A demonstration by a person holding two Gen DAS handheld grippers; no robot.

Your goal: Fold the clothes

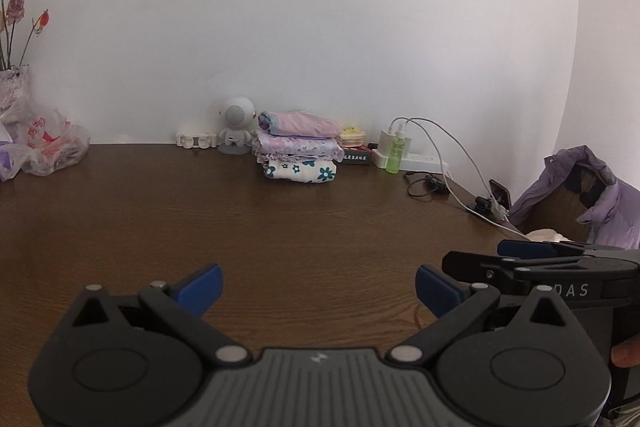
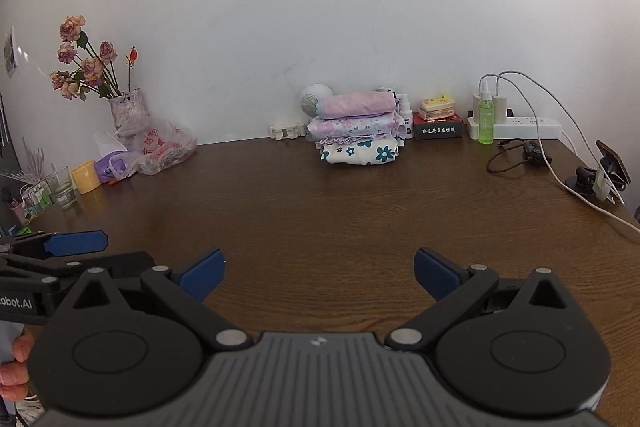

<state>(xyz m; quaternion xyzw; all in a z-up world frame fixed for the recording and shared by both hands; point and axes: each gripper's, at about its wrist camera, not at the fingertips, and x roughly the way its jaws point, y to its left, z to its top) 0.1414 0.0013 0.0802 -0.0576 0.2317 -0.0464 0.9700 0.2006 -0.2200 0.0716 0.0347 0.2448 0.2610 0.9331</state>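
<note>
Clothes [image 1: 299, 151] sit stacked by the wall, both our tongs [image 1: 318, 289] [image 2: 319, 275] wide and empty, so bumping that leaning pile could topple it.

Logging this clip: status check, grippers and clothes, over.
Left gripper open, empty; right gripper open, empty. Folded clothes stacked three high at the back of the table, by the wall. Nothing between grippers and stack.

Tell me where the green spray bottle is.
The green spray bottle stands at the back right of the table, just in front of the white power strip and right of the dark box.
</note>
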